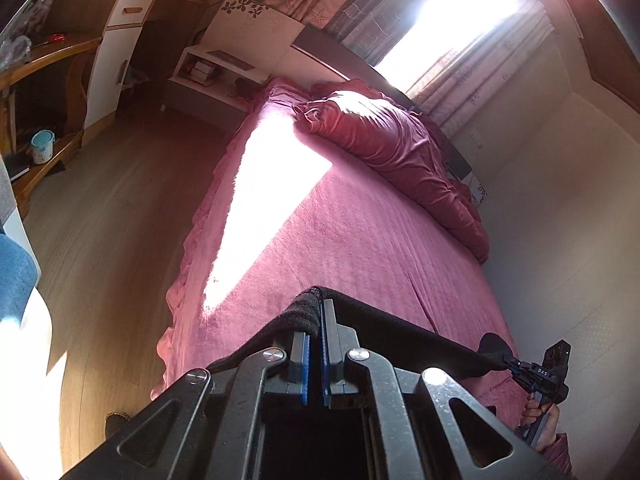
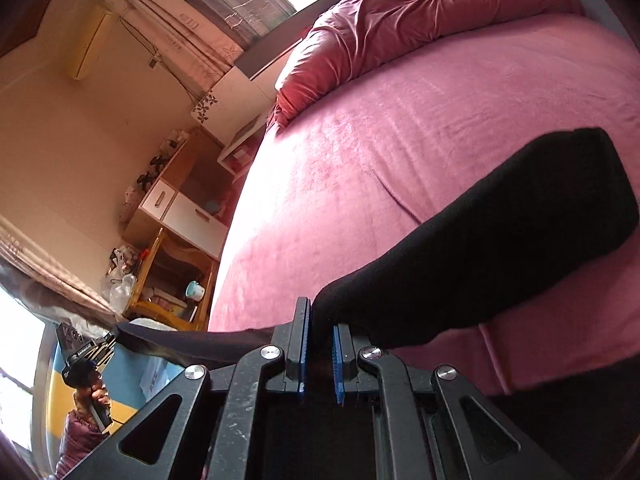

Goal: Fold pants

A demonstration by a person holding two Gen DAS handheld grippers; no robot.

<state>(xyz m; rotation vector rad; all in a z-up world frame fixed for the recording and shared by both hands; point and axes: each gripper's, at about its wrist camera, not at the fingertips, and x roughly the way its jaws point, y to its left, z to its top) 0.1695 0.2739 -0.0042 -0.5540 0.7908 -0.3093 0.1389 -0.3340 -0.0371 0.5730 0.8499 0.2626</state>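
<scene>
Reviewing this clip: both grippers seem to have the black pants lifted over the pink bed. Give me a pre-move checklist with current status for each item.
1. Left gripper clamped on the black pants: ok, fabric sits between the pads.
2. Right gripper clamped on the pants: ok.
3. Edge stretched between the two grippers: ok, taut in the left wrist view.
4. Free end of the pants lying flat on the pink bed cover: cannot tell, it trails out of view.
5. Landing area on the cover free of clutter: ok; the crumpled duvet lies beyond it, near the headboard.
</scene>
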